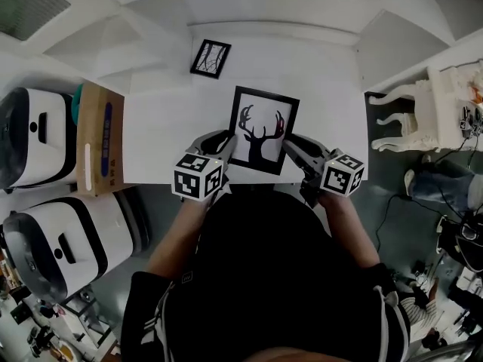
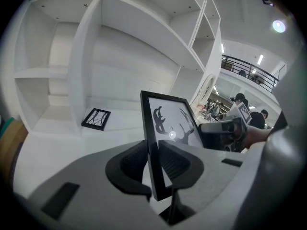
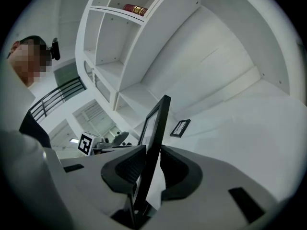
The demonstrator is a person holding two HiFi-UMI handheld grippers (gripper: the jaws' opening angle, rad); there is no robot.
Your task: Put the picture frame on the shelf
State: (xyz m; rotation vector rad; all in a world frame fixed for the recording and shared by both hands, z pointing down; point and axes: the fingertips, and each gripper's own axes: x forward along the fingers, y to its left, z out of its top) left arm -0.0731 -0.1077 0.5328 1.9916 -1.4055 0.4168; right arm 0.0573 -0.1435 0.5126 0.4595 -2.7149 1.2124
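Observation:
A black picture frame (image 1: 261, 130) with a deer silhouette stands tilted above the white shelf board (image 1: 162, 138), held by both side edges. My left gripper (image 1: 226, 148) is shut on its left edge; in the left gripper view the frame (image 2: 169, 123) rises from between the pads. My right gripper (image 1: 291, 146) is shut on the right edge, and in the right gripper view the frame (image 3: 156, 133) shows edge-on between the jaws. A second, smaller black frame (image 1: 210, 58) lies flat further back on the shelf.
White shelf uprights and compartments (image 2: 84, 56) rise behind the board. A cardboard box (image 1: 100, 138) and two white machines (image 1: 38, 138) stand at the left. A white ornate chair (image 1: 417, 115) and cables lie at the right. A red object (image 3: 135, 8) sits on a high shelf.

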